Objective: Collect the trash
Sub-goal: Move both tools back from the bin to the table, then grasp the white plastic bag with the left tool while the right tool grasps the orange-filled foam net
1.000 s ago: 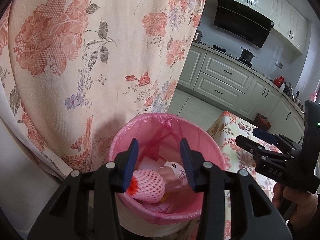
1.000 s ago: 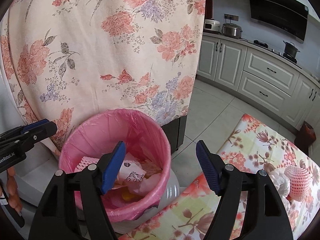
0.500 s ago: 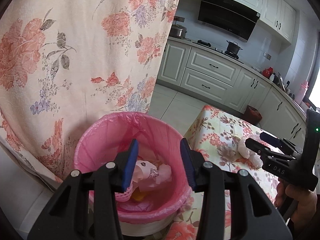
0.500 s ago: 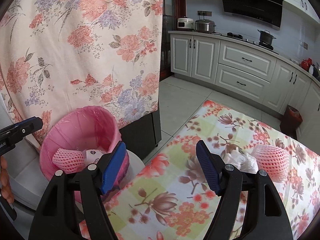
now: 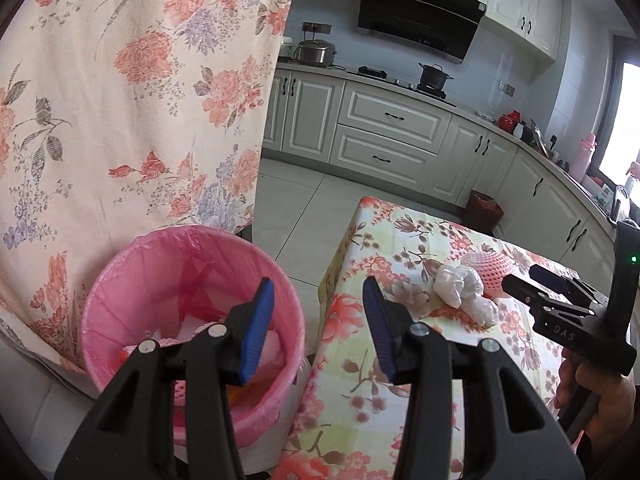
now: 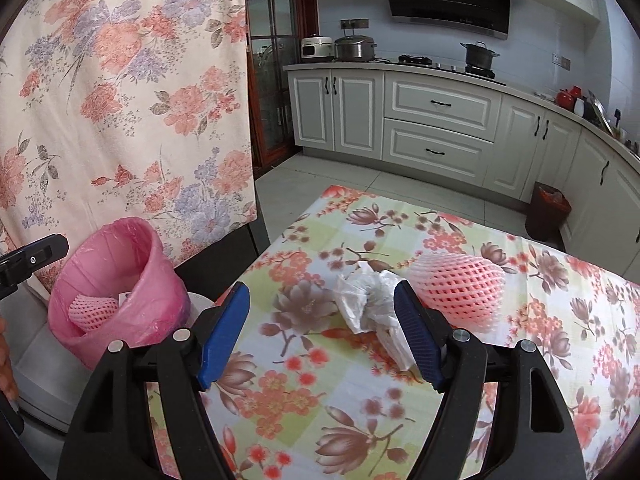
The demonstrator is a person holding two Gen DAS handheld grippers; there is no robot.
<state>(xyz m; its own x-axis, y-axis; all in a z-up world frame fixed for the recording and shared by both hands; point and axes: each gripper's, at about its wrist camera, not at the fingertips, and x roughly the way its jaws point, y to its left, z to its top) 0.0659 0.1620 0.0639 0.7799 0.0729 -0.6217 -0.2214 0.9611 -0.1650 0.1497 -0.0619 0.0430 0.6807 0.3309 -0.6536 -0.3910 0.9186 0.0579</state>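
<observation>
From the left wrist, the left gripper hung empty between the pink-lined bin and the table, its jaws parted with nothing between them. Trash already lay in the bin. A crumpled white plastic bag and pink foam net remained on the tabletop.

From the right wrist, the right gripper stood wide and empty over the bag, the net just beyond. Bare cloth surrounded both; the table's edge nearest the bin lay well to their left.
</observation>
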